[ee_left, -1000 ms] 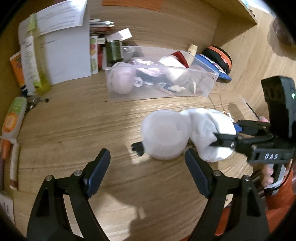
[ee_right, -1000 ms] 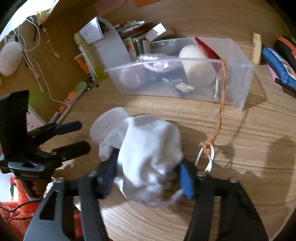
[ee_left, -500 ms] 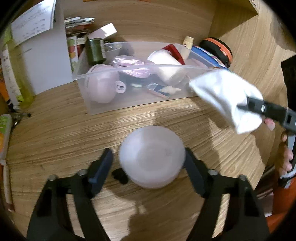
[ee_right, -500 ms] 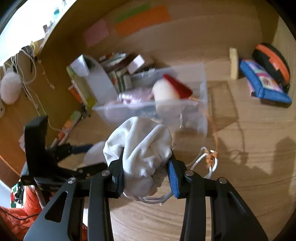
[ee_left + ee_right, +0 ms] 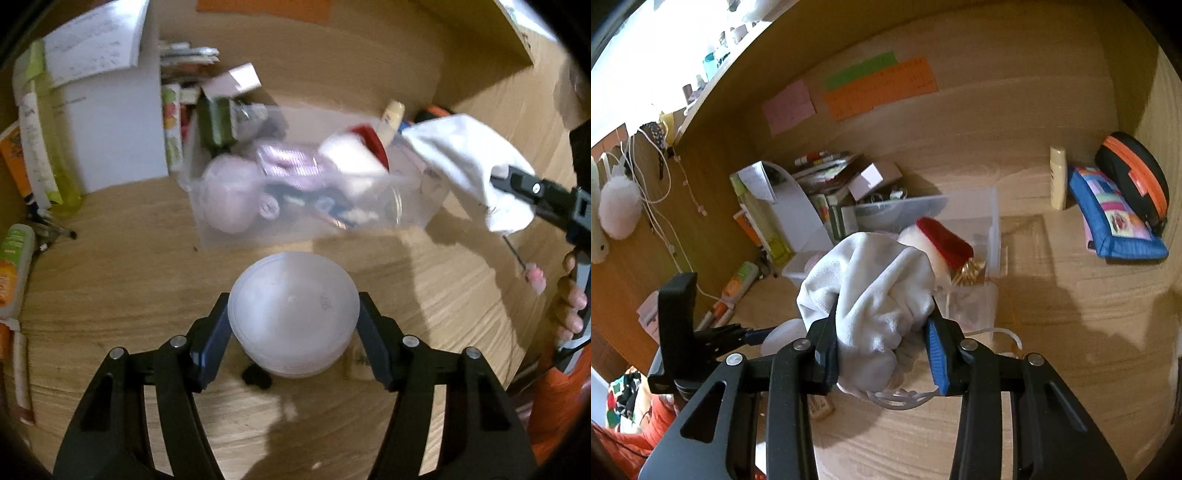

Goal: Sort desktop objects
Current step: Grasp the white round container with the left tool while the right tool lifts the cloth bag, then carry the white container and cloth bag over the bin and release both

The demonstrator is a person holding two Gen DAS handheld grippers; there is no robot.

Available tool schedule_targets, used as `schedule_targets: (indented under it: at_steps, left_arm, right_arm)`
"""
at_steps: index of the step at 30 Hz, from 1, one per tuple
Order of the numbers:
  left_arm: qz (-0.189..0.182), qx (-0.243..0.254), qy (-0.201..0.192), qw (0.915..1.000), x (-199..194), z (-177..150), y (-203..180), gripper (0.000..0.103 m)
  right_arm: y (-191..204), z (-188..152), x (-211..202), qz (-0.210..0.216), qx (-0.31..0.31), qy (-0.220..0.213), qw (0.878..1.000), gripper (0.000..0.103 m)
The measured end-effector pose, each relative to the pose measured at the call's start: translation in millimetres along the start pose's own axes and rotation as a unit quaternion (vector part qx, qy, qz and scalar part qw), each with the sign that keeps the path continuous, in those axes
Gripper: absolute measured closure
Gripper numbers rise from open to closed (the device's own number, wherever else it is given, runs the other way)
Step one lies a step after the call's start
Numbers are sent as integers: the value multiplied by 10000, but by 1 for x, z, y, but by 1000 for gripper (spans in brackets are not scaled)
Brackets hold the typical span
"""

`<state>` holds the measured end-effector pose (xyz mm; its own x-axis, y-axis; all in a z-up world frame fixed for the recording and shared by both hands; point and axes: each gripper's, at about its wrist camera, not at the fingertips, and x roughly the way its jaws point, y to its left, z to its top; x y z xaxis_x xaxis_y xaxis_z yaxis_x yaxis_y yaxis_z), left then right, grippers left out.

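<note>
My right gripper is clamped on a white cloth above the clear bin, my left gripper squeezes a round tub on the near desk, and honestly the cloth's dangling cord might snag the bin rim.

White cloth in right tool

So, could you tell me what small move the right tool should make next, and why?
Probably carry the white cloth a little further forward over the clear bin and then open. The right tool is shut on the cloth, which is lifted off the desk beside the bin's right end, not yet above its opening.
</note>
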<state>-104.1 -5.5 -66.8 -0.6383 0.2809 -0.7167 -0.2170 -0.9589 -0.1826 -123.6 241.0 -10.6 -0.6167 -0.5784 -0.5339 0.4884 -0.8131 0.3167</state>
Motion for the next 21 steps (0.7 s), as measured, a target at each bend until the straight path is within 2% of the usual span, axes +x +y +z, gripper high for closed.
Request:
schedule_targets:
  at_steps: [4, 12, 16, 21]
  left_arm:
    - [5, -108, -293, 9995, -16, 16, 9, 39]
    - [291, -154, -808, 9962, -38, 61, 19, 38]
    - [315, -140, -887, 9955, -38, 82, 22, 38]
    - [309, -89, -802, 9963, -17, 108, 22, 38]
  right_arm:
    - [-1, 15, 2, 15, -26, -132, 9999, 68]
    - [0, 52, 13, -85, -159, -390, 9991, 68]
    - [-1, 67, 26, -167, -229, -389, 9988, 68]
    - [-11, 81, 49, -226, -158, -279, 9992, 68]
